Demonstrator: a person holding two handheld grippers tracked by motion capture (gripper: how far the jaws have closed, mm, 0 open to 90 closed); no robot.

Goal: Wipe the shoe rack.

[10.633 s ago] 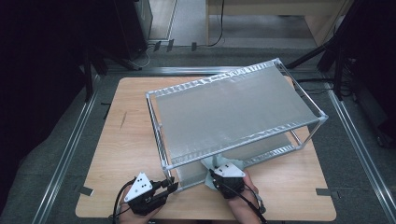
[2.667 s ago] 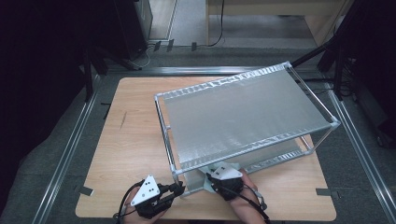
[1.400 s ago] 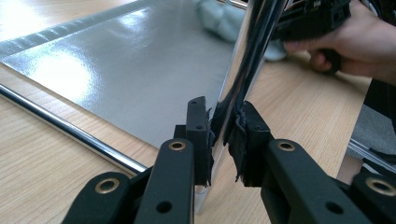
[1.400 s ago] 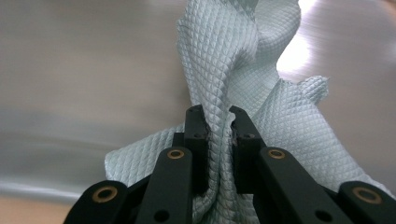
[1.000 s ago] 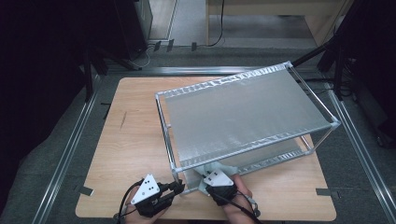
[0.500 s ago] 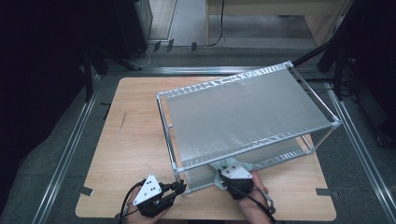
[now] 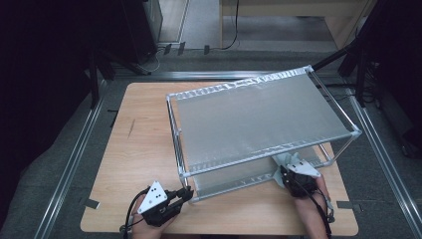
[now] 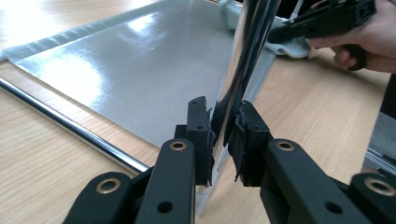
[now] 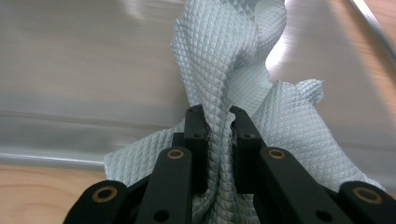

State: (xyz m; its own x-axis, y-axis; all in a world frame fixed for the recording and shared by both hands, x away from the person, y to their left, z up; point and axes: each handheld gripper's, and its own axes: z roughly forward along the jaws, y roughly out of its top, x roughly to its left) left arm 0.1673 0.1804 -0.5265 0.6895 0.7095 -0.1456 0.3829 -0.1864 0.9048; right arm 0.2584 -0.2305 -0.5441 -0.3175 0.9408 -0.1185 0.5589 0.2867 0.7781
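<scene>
A: Nearest first. What is clamped by the left gripper?

B: The chrome corner post of the two-tier rack is pinched between its jaws, low down near the foot. In the high view the left gripper is seen at about 7 o'clock on the wooden table, angled toward that front corner.

A: And the right gripper?

B: Its jaws are closed on a pale waffle-textured cloth, bunched and pulled up between the pads. In the high view the right gripper is placed at about 5 o'clock, at the rack's front edge, with the cloth lying on the lower shelf under the upper shelf.

A: Any writing, brands, labels?

B: None can be read on rack, cloth or grippers.

A: Farther back?

B: Metal floor rails are seen flanking the table; cables and dark equipment stands at 12 o'clock, too dim to identify.
</scene>
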